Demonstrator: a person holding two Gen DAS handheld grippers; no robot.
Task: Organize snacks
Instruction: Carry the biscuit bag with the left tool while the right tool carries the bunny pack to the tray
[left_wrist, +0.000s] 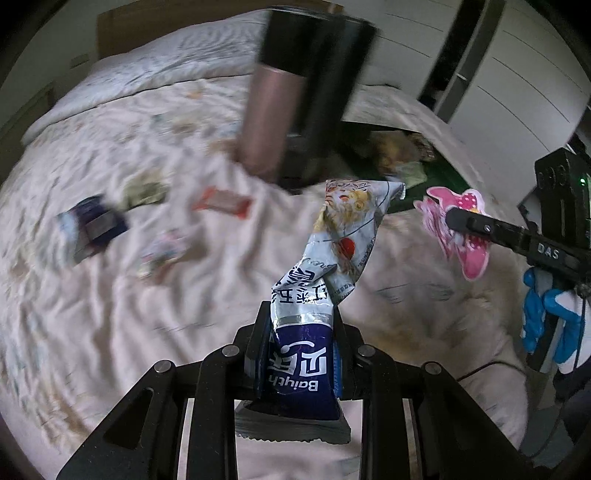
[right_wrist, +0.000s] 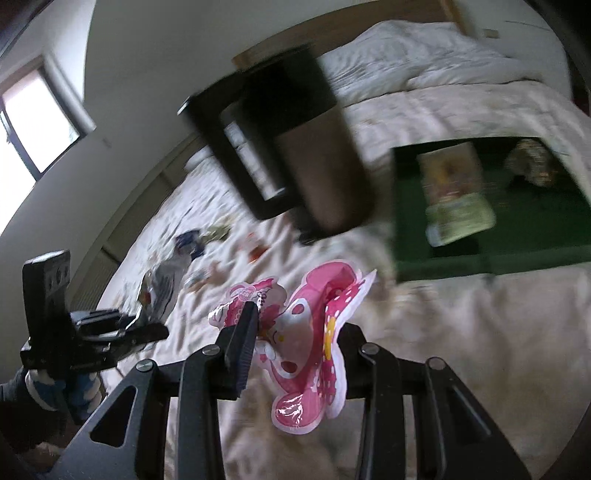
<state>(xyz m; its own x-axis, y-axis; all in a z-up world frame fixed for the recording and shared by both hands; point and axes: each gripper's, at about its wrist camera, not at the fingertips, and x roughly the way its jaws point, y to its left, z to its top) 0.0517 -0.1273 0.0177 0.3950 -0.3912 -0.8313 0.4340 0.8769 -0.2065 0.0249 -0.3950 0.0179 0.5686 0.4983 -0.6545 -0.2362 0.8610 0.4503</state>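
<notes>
Left wrist view: left gripper (left_wrist: 301, 354) pinches a blue-and-silver snack pouch (left_wrist: 325, 266); right gripper (right_wrist: 295, 343) pinches a pink cartoon packet (right_wrist: 314, 332). Either floppy packet could slip free before reaching the green tray (right_wrist: 535, 254).

My left gripper (left_wrist: 301, 354) is clamped tight, angled downward; my right gripper (right_wrist: 295, 350) is clamped too, alongside it.

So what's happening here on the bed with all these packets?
A person is sorting snacks with a hand-held gripper in each hand. The left hand-held gripper is shut on a blue and silver snack packet; the right hand-held gripper is shut on a pink cartoon packet. More packets lie on the bedspread, and a green box holds a few.
</notes>
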